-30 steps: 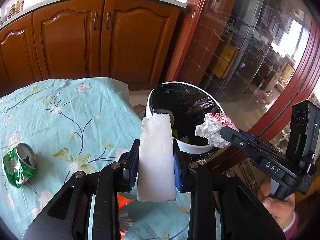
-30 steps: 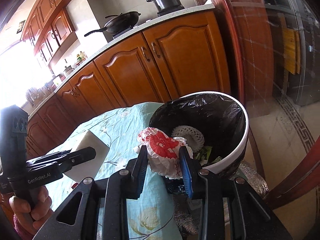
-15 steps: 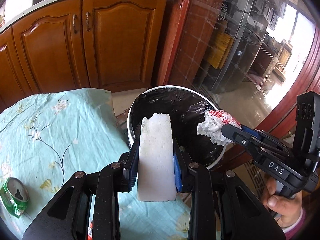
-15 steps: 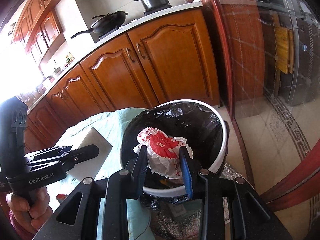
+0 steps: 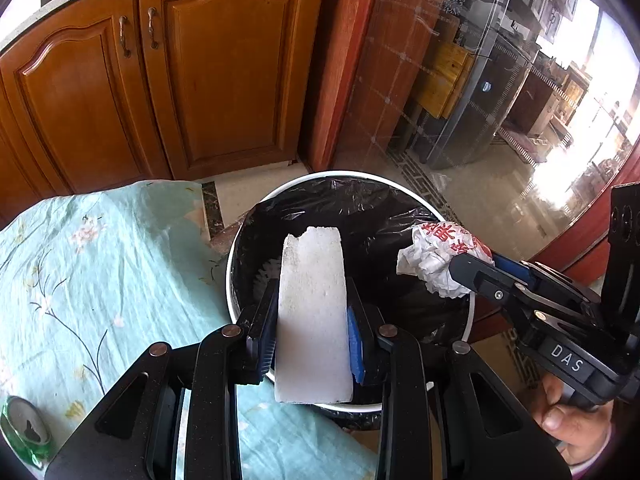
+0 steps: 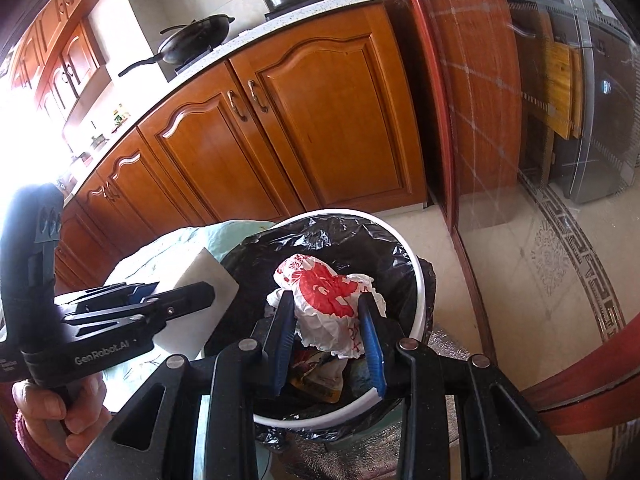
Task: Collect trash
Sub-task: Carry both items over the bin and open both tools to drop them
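Trash fills both grippers above the bin. The left gripper [image 5: 312, 336] is clamped on a white foam block [image 5: 312, 316], its blue pads pressing the block's two long sides, jaws parted only by the block's width. The block stands on end between the fingers and sits over the near rim of the trash bin [image 5: 404, 194], a white-rimmed bucket lined with a black bag. The right gripper [image 6: 328, 332] is closed on a crumpled white wrapper with red print [image 6: 328, 300], which bulges out above and below its blue pads; it hangs over the bin's open mouth, where other scraps lie at the bottom. From the left wrist camera, the same wrapper [image 5: 440, 256] shows at the tip of the right gripper [image 5: 460, 268], over the bin's far right edge, and a hand [image 5: 572, 428] grips that tool's handle. Beside the bin, touching its left side, lies a table under a pale green flowered cloth [image 5: 100, 280]. A crushed green can [image 5: 24, 436] rests on the cloth at its near left edge, well apart from the bin. Behind stand wooden cabinets [image 5: 180, 80].
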Demonstrator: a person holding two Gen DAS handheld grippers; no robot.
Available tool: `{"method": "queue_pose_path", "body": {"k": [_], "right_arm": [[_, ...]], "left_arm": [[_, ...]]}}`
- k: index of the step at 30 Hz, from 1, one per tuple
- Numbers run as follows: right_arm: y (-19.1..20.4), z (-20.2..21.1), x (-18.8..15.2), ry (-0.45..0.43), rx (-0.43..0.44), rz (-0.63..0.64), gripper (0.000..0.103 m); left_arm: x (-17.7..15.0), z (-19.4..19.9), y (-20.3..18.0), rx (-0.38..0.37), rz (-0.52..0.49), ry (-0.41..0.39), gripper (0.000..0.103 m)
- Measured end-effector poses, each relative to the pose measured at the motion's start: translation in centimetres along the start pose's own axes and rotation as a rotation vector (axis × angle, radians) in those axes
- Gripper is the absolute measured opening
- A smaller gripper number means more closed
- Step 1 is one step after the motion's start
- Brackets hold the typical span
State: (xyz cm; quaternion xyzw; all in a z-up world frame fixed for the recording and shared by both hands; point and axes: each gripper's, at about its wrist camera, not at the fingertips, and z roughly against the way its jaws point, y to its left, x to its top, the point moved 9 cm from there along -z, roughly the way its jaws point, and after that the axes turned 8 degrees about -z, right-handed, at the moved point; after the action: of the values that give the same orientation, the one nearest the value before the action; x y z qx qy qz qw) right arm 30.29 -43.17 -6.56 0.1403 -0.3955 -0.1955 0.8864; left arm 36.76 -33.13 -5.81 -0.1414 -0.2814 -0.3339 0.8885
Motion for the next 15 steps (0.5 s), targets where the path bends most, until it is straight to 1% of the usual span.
{"method": "queue_pose_path", "body": {"k": [9,11,13,15], "right_arm": [[-0.8,-1.1,0.3,0.017,-0.011,-0.009,0.032],[-0.8,-1.3,0.3,0.022,-0.012,-0.012,0.032],[-0.9,-1.5,0.3,0.025,-0.011,-0.016,0.036],[-1.0,-1.6,0.3,0.028,-0.005,-0.034,0.037]], "left_arm": [[-0.2,-1.5,0.1,0.005,0.002,0.030,0.028],[-0.1,-1.8,-0.1,0.003,0.004,0.036,0.030],[-0.3,-1.8,-0.1,0.006,0.005,0.044,0.031],[-0.3,-1.7,-0.1,0.008,0.005,0.044,0.033]]}}
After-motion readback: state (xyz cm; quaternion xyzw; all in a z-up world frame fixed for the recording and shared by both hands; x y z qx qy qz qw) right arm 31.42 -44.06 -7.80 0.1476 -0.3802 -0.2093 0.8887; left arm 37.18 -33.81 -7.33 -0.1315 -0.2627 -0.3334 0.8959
